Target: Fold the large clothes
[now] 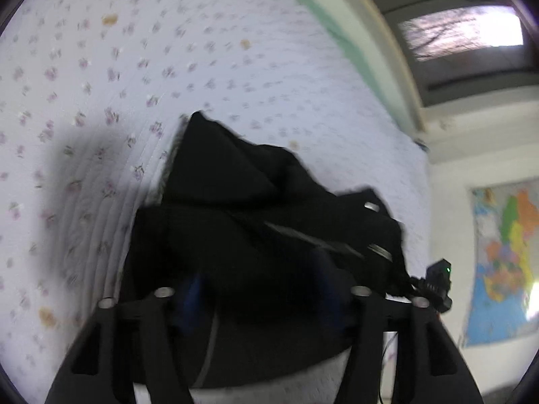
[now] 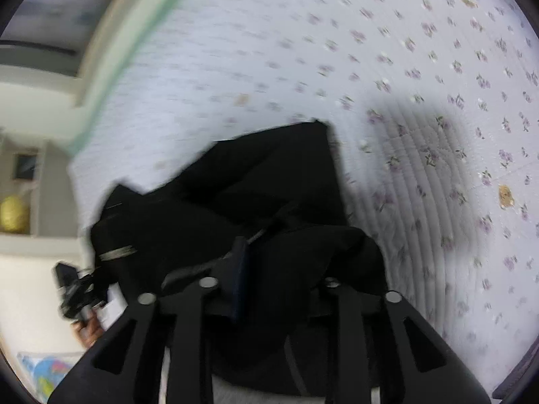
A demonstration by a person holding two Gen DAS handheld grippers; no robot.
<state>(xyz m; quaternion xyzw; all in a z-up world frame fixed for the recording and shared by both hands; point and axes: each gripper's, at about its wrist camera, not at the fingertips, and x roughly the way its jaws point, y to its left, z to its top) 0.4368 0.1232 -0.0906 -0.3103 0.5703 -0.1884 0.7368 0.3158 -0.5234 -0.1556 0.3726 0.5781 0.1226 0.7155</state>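
Observation:
A black garment (image 1: 235, 208) hangs bunched over a white quilt with small purple flowers (image 1: 101, 101). It fills the lower middle of the left wrist view, and silver snaps (image 1: 372, 206) show on its right side. My left gripper (image 1: 259, 289) is shut on the black cloth, which covers the blue pads. In the right wrist view the same garment (image 2: 256, 185) drapes from my right gripper (image 2: 269, 269), which is shut on its edge. One blue pad (image 2: 241, 269) shows against the cloth. The other gripper (image 2: 75, 286) shows at the lower left.
The quilt (image 2: 421, 67) has a green border (image 1: 323, 17) at its far edge. A window (image 1: 465, 30) and a colourful wall map (image 1: 505, 256) are to the right in the left wrist view. A shelf with a yellow object (image 2: 13, 213) is at the left in the right wrist view.

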